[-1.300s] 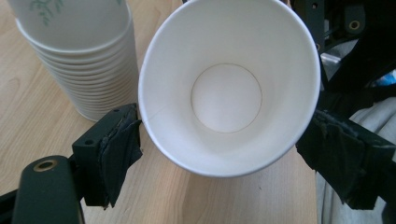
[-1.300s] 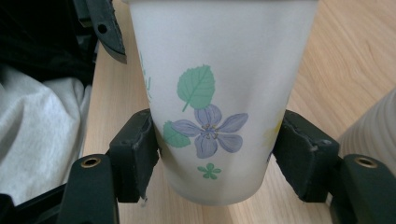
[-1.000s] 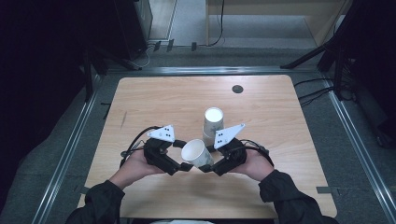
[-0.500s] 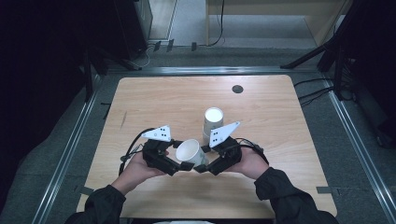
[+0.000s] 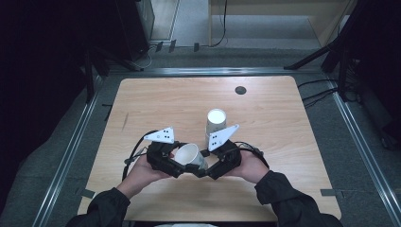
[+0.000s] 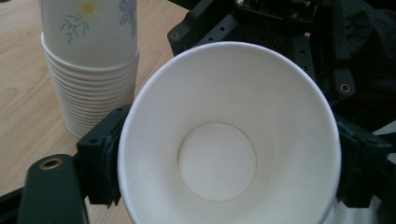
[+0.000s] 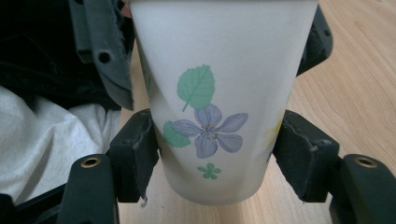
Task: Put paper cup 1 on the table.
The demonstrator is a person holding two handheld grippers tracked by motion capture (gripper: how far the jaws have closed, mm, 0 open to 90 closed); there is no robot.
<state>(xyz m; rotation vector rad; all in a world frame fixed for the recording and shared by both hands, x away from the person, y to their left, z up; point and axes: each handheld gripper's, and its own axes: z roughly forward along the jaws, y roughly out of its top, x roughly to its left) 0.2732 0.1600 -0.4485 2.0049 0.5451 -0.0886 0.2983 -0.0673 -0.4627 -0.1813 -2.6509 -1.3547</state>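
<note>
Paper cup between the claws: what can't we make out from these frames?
- Paper cup base: cut off by the bottom edge in the left gripper view; in the high view the claws cover it.
- Cup rim: cut off by the top edge in the right gripper view.
- Left claw pad contact: its jaws have just been closing, but the cup wall hides the gap.
- Cup stack: count too small in the high view; top cropped in the left gripper view.

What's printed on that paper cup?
The paper cup is white with a purple flower and green leaves, clearest in the right gripper view.
</note>
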